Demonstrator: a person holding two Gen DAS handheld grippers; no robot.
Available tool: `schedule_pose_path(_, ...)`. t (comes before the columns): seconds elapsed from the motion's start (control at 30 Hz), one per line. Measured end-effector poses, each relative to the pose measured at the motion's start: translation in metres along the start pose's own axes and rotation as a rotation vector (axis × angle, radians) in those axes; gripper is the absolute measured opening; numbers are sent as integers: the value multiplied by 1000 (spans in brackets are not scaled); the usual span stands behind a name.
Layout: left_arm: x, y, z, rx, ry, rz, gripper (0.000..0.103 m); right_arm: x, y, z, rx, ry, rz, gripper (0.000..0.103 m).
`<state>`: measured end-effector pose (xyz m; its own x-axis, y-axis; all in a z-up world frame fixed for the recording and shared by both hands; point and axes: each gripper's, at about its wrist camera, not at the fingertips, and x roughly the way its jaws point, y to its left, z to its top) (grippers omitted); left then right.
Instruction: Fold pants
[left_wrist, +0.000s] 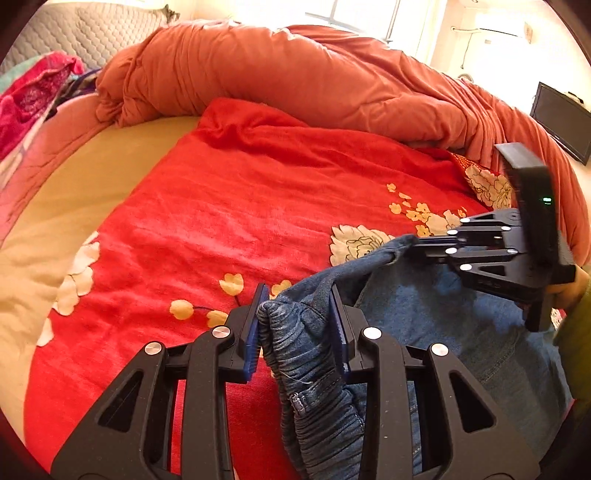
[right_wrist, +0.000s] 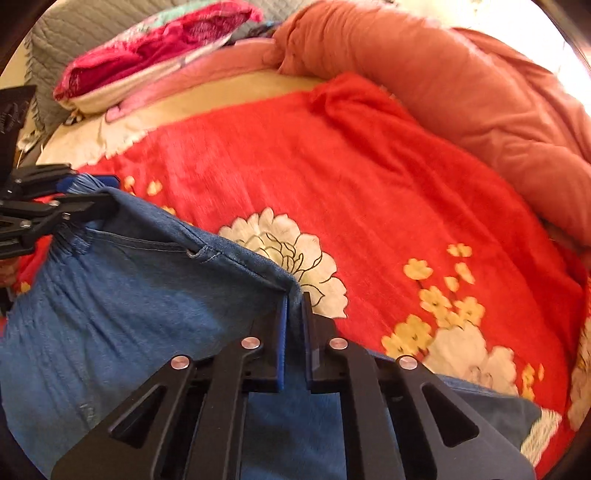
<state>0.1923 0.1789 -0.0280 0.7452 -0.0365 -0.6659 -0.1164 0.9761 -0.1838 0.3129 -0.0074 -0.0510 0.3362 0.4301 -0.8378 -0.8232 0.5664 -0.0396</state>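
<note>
Blue denim pants (left_wrist: 461, 332) hang by their waistband over a red flowered blanket (left_wrist: 240, 206). My left gripper (left_wrist: 297, 325) is shut on the gathered elastic waistband (left_wrist: 295, 332) at one end. Across the waist, my right gripper (left_wrist: 413, 245) pinches the other corner, a hand behind it at the right edge. In the right wrist view the right gripper (right_wrist: 294, 295) is shut on the waistband's edge (right_wrist: 293, 286), the pants (right_wrist: 129, 302) stretch taut to the left, and the left gripper (right_wrist: 88, 199) grips the far end.
A rolled orange duvet (left_wrist: 314, 77) lies along the far side of the bed. Pink and red pillows (right_wrist: 147, 48) sit at the head, by a grey quilted headboard (left_wrist: 85, 29). A beige sheet (left_wrist: 66, 192) borders the blanket. A dark screen (left_wrist: 561, 122) stands at the right.
</note>
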Motion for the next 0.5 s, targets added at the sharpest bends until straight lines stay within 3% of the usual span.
schedule_pose_path(0.17, -22, -14, -2, 63, -74, 6, 24, -47, 4, -10, 89, -103, -33, 5)
schedule_pose_path(0.5, -79, -52, -19, 194, -209, 10, 26, -138, 48, -54, 207, -217, -43, 5)
